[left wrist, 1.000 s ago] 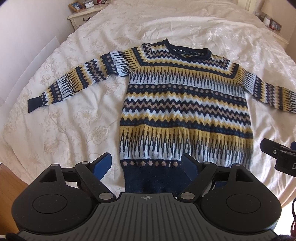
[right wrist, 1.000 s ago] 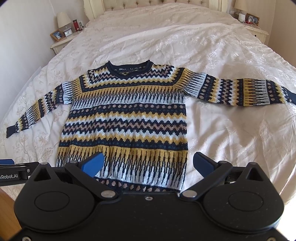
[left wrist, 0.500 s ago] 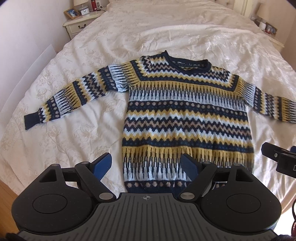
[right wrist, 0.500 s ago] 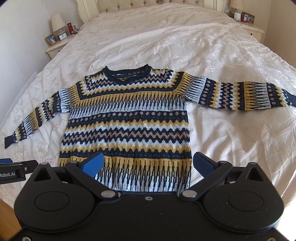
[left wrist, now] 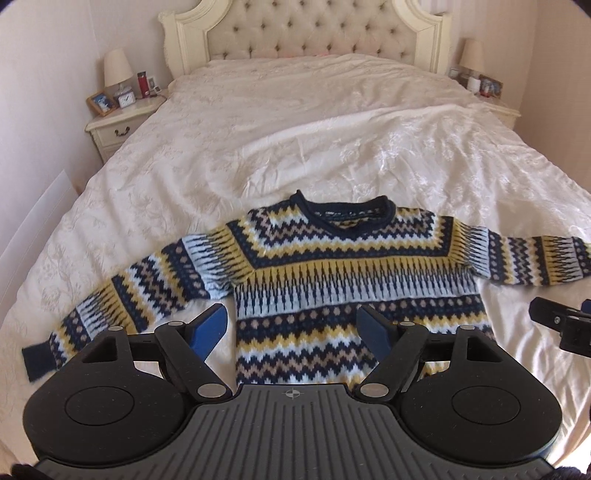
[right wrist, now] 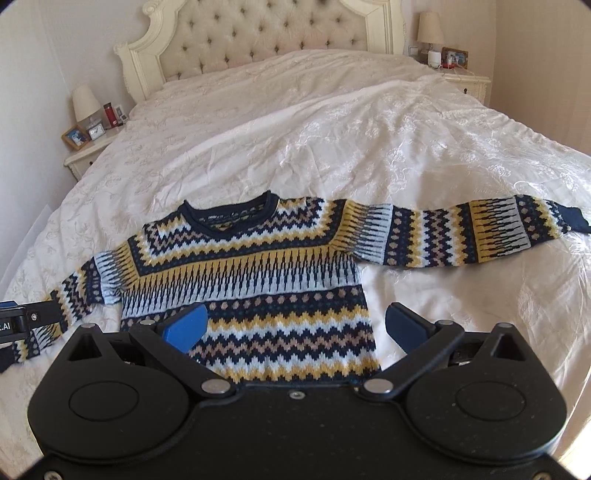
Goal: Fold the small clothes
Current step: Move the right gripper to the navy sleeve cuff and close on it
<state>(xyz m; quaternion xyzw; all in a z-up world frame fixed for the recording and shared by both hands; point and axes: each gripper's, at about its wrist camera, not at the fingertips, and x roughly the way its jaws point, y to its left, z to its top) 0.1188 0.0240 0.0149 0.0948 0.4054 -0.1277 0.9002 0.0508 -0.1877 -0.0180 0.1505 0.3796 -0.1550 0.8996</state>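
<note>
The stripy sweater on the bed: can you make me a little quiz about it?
1. True or false: the patterned sweater is already folded.
2. Which gripper holds cloth? A) left gripper B) right gripper C) neither
3. The sweater's collar points toward the bed's ____.

Key: 1 false, it lies flat on the bedspread with sleeves spread. 2 C, both are open. 3 headboard.

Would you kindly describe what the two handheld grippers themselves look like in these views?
Both are matte black with two round disc housings and angled linkage arms on silver pivot pins, ending in blue pads. The left gripper has a grey ribbed plate with a small crosshair mark. The right gripper has a smooth black plate with a centre screw. No cables or sleeves show.
</note>
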